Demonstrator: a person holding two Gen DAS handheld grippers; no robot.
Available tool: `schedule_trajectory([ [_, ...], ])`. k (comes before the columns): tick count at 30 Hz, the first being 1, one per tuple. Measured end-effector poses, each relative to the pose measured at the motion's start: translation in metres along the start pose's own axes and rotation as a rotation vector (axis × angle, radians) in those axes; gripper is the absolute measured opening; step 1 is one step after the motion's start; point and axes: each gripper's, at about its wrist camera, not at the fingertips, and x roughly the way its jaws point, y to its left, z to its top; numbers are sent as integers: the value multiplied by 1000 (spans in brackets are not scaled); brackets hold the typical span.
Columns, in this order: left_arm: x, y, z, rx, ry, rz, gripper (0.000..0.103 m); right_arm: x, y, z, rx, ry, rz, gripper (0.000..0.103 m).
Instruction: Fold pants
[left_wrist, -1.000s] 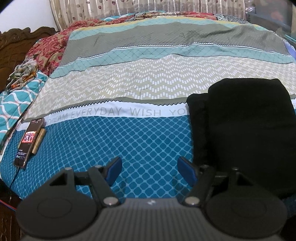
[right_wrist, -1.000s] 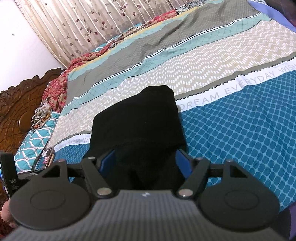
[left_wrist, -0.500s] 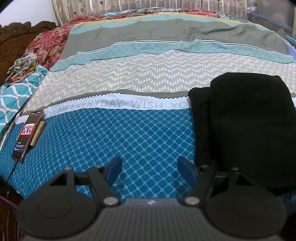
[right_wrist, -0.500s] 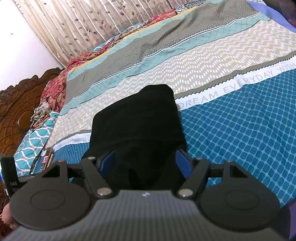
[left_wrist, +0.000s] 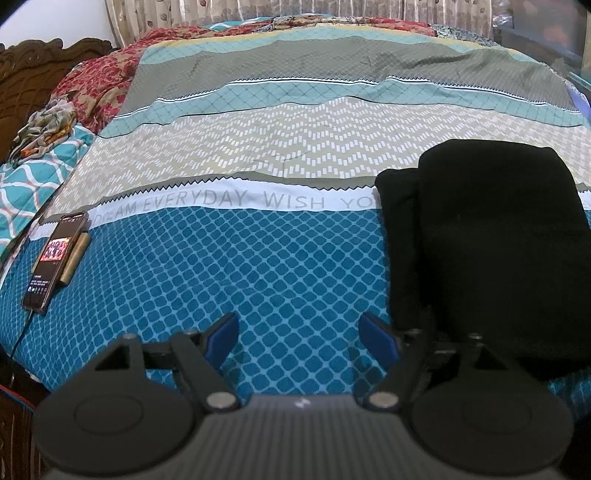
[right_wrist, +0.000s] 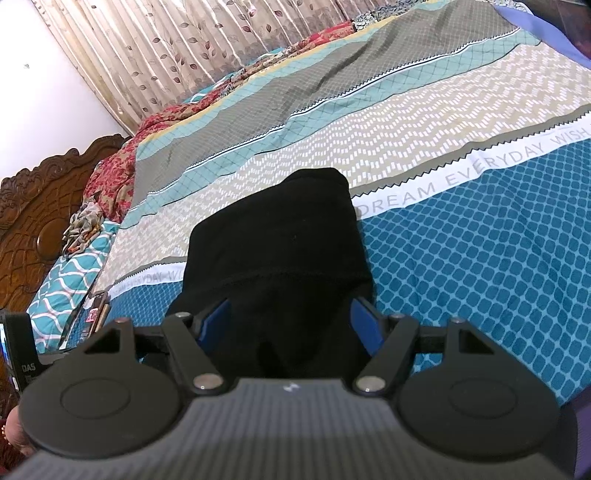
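Observation:
The black pants (left_wrist: 495, 236) lie folded into a thick rectangle on the patterned bedsheet (left_wrist: 258, 277), at the right of the left wrist view. My left gripper (left_wrist: 300, 338) hovers over bare blue sheet just left of them. Its jaws are opening and nothing is between them. In the right wrist view the pants (right_wrist: 280, 236) fill the middle, folded layers stacked. My right gripper (right_wrist: 290, 325) is open over their near end, a blue pad at each side of the cloth. No pinch on the fabric shows.
A phone (left_wrist: 55, 258) with a lit screen and a cable lies near the bed's left edge. A teal pillow (left_wrist: 22, 195), crumpled floral cloth (left_wrist: 44, 125) and a red blanket (left_wrist: 99, 85) sit by the carved headboard (right_wrist: 33, 206). Curtains (right_wrist: 166, 48) hang behind the bed.
The left gripper's jaws stand slightly wider than before, and its view has shifted a little. The right gripper and the pants look the same.

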Motion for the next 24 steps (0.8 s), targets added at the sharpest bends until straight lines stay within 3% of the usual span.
schedule_trajectory([
  [8,-5,0,-2,-2,-5,-1,78,-4,3,-1,-7,-12,7,74],
  [15,-8,-1,-4,1,-9,2,89,-6,6,-5,-7,-14,9,74],
  [24,-10,-4,-7,14,-11,-2,90,-7,6,-7,-4,-12,10,74],
])
